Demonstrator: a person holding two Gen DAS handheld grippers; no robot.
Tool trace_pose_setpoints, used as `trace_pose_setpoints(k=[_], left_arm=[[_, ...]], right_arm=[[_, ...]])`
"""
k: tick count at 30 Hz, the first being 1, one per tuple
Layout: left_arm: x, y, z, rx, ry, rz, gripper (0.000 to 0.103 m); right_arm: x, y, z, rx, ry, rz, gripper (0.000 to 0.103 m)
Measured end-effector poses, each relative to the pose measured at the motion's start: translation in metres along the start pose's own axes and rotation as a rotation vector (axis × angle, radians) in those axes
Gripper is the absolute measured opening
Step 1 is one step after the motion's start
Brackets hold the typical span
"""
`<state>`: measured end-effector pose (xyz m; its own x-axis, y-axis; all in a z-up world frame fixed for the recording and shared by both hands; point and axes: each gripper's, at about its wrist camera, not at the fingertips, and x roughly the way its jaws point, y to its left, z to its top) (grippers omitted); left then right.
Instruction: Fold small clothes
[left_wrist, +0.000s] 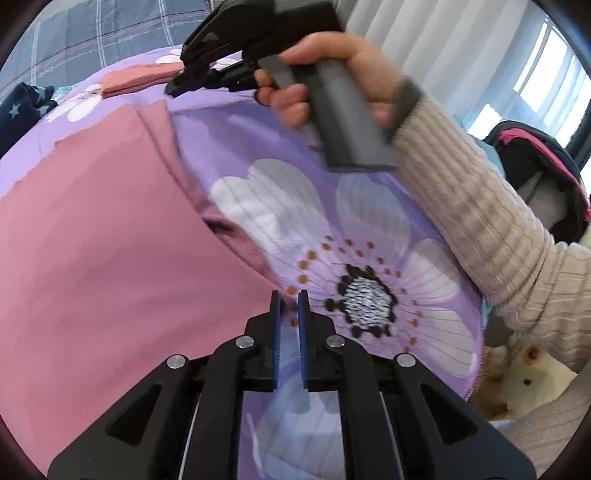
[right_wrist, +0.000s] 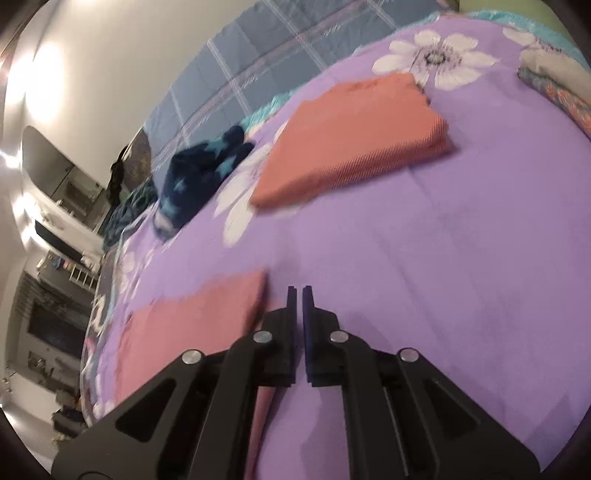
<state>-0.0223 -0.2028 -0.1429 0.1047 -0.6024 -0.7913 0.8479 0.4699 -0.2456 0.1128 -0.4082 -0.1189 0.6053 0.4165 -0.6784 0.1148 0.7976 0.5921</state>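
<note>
**Q.** Where the pink garment (left_wrist: 92, 240) lies spread on the bed, which way does it sit from each pair of fingers?

**A.** To the left of both. In the left wrist view the cloth fills the left half of the picture, and its right-hand edge runs on a slant from upper left down to a point just beside the left gripper (left_wrist: 290, 295). In the right wrist view one corner of the same pink cloth (right_wrist: 192, 325) ends just left of the right gripper (right_wrist: 299, 290).

**Q.** Long axis?

**A.** Judged from that slanting edge, the garment runs away from the person — near corner at the left gripper, far corner at the right one.

**Q.** State of the fingers?

**A.** Both pairs are clenched, with only a narrow slit between the blue pads. No cloth shows in either slit, so neither pair is grasping anything; the purple flowered bedcover (left_wrist: 369, 229) lies bare under both.

**Q.** Which hand is nearer?

**A.** Each is close to its own corner, the left perhaps closer. The right hand (left_wrist: 332, 81), in a ribbed sleeve (left_wrist: 491, 236), hangs over the far part of the bed.

**Q.** What lies beyond?

**A.** A folded orange-pink piece (right_wrist: 351, 140) and a crumpled navy starred item (right_wrist: 199, 173) lie farther off, well apart from the work. For a coming fold, both pairs would probably need to part and shift leftward onto the edge — a judgement only.
</note>
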Motion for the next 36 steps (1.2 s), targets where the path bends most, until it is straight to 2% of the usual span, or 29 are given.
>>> trace_pose_setpoints(k=[1, 3, 4, 5, 7, 10, 12, 13, 14, 16, 18, 20, 23, 28, 30, 36], left_arm=[[0.001, 0.000, -0.001, 0.000, 0.004, -0.004, 0.008], [0.004, 0.001, -0.003, -0.009, 0.010, -0.004, 0.008], [0.005, 0.002, -0.003, -0.018, 0.013, -0.010, 0.009], [0.005, 0.002, -0.003, -0.022, 0.013, -0.017, 0.011], [0.004, 0.002, -0.004, -0.016, 0.012, -0.015, 0.014], [0.001, -0.003, -0.009, -0.002, 0.020, -0.008, 0.020], [-0.007, -0.006, -0.013, -0.002, 0.007, 0.017, 0.025], [-0.011, -0.008, -0.015, -0.004, -0.006, 0.032, 0.030], [-0.018, -0.007, -0.017, -0.007, -0.028, 0.046, 0.037], [-0.030, -0.002, -0.021, -0.014, -0.069, 0.069, 0.042], [-0.043, 0.003, -0.025, -0.031, -0.094, 0.105, 0.046], [-0.060, 0.016, -0.031, -0.065, -0.120, 0.157, 0.053], [-0.096, 0.045, -0.046, -0.146, -0.185, 0.258, 0.060], [-0.174, 0.111, -0.100, -0.408, -0.312, 0.455, 0.065], [-0.210, 0.137, -0.134, -0.530, -0.356, 0.559, 0.065], [-0.281, 0.175, -0.213, -0.718, -0.465, 0.688, 0.065]], right_arm=[[0.000, 0.007, -0.010, -0.017, 0.044, 0.050, 0.006], [0.004, 0.021, -0.028, -0.077, 0.100, 0.088, 0.009], [0.008, 0.027, -0.036, -0.113, 0.120, 0.067, 0.013], [0.016, 0.031, -0.045, -0.168, 0.129, 0.001, 0.015], [0.026, 0.031, -0.052, -0.214, 0.122, -0.059, 0.009], [0.020, 0.028, -0.051, -0.153, 0.100, -0.041, 0.008], [0.008, 0.039, -0.053, -0.190, 0.051, -0.068, 0.011], [0.003, 0.044, -0.056, -0.223, 0.029, -0.089, 0.015], [0.000, 0.049, -0.059, -0.257, 0.012, -0.105, 0.025], [0.001, 0.048, -0.065, -0.283, 0.018, -0.131, 0.033], [0.007, 0.046, -0.073, -0.292, 0.029, -0.210, 0.033], [-0.001, 0.051, -0.082, -0.298, 0.012, -0.236, 0.033], [-0.013, 0.069, -0.090, -0.328, -0.023, -0.248, 0.036], [-0.029, 0.146, -0.127, -0.569, -0.096, -0.221, 0.041], [-0.024, 0.177, -0.150, -0.668, -0.084, -0.185, 0.042], [0.019, 0.269, -0.229, -0.938, 0.017, -0.021, 0.046]])
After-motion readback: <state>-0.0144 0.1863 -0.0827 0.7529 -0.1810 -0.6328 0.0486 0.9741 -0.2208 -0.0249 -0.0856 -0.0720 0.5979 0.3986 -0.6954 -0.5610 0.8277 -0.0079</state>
